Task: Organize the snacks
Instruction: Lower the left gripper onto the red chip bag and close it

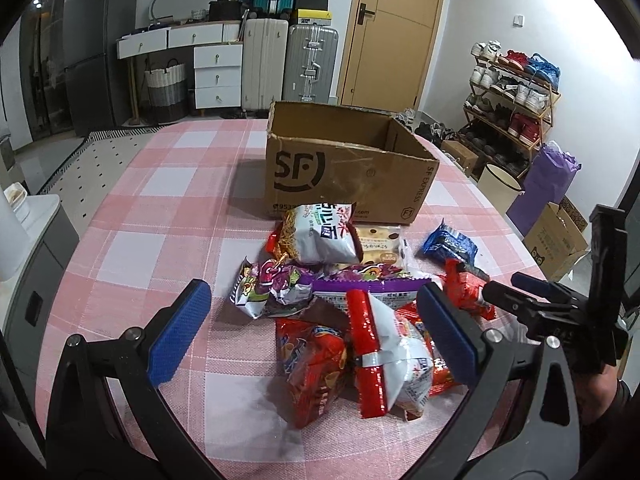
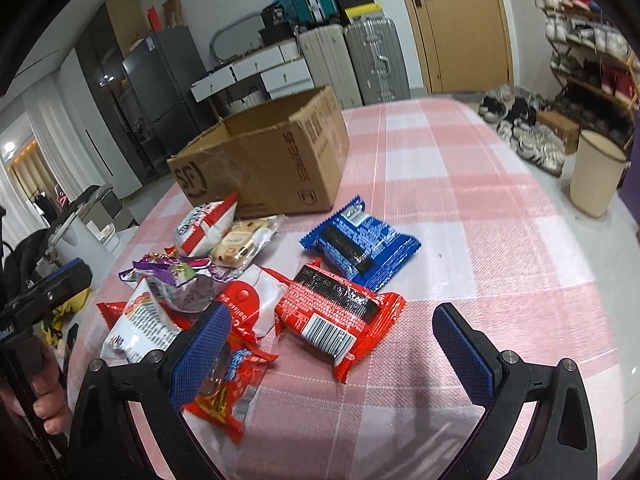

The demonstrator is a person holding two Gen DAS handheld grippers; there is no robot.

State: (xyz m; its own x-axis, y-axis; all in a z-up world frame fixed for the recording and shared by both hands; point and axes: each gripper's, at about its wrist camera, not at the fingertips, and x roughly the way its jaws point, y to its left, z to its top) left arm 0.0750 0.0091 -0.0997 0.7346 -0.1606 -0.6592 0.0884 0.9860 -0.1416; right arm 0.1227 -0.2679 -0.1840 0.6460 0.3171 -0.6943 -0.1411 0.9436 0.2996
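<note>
Here both the left gripper (image 1: 314, 334) and the right gripper (image 2: 332, 344) stand wide and empty above the snack pile (image 1: 352, 300), with the cardboard box (image 1: 344, 160) beyond, so closing may pinch two overlapping packets together.

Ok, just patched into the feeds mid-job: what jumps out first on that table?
The heap of bright snack packets sprawled on the pink checked tablecloth, right ahead of the open left gripper. Behind it stands an open cardboard box marked SF. In the right wrist view, a red packet and a blue packet lie apart from the heap, the red one ahead of the open right gripper.
</note>
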